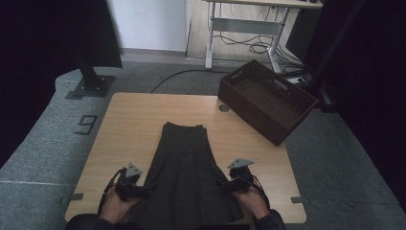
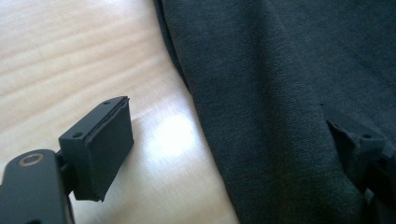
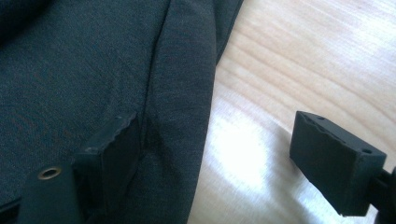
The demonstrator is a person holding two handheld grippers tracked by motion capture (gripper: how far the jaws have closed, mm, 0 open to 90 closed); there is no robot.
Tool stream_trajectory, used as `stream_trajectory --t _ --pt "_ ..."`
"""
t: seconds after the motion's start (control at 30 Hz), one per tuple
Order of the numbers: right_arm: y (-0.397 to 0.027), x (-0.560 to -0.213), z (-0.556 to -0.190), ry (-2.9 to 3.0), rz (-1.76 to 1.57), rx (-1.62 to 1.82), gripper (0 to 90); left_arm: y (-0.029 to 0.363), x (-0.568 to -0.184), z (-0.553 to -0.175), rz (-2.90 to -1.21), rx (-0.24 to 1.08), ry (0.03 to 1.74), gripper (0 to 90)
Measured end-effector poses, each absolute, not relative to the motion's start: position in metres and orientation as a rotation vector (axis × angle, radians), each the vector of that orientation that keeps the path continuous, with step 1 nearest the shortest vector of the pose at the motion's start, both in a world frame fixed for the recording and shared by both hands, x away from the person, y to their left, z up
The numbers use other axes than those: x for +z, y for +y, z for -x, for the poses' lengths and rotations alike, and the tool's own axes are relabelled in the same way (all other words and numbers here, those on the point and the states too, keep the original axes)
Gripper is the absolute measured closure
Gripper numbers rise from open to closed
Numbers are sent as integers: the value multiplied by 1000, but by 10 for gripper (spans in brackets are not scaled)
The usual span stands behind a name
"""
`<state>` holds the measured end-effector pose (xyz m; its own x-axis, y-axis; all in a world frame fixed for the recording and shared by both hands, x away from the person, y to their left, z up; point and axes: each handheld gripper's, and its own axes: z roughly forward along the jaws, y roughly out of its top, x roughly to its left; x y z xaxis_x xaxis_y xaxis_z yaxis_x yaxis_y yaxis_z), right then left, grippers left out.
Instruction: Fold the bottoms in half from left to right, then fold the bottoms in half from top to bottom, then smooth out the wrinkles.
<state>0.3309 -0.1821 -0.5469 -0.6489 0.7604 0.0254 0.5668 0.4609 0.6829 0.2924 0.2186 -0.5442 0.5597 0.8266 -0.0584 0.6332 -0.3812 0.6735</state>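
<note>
on the near half of the table (image 1: 124,120) a dark pleated skirt (image 1: 184,163) lies flat, waistband at the far end, hem flaring toward the person and running off the near edge. laid lengthwise like that, both side edges are reachable at once, which looks like the reason for the symmetric stance: left gripper (image 1: 139,190) at the skirt's left edge, right gripper (image 1: 229,186) at its right edge, both near the hem

left gripper (image 2: 233,144): jaws apart, one over bare wood, the other over the cloth, so the side edge runs between them; pads not pressing, nothing clamped. right gripper (image 3: 224,154): same picture mirrored, jaws apart and straddling the folded side seam, no grip yet

my read: straddling each edge sets up a pinch on both sides for a lift or a fold. brown basket (image 1: 268,100) sits at the far right corner, well apart from the skirt, likely where it goes afterwards
</note>
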Motion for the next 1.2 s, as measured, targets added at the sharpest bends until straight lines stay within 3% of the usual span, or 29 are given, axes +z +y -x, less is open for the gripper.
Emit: stream_trajectory --t 0.13,0.27,0.67,1.07,1.2 --pt "-182 -547 -328 2442 -1125 975 151 222 -542 -295 -2151 341 1145 134" --pt "-182 -547 -329 2453 -1118 974 141 219 -538 -305 -2145 400 1136 65" --pt "-184 -546 -332 2475 -1111 984 137 185 -541 -331 -2190 410 1073 0" --pt "-189 -531 -339 2463 -1116 1041 128 188 -548 -333 -2149 339 1109 4" --pt "-188 -526 -344 2465 -1110 1051 87 187 -548 -332 -2145 341 1111 9"
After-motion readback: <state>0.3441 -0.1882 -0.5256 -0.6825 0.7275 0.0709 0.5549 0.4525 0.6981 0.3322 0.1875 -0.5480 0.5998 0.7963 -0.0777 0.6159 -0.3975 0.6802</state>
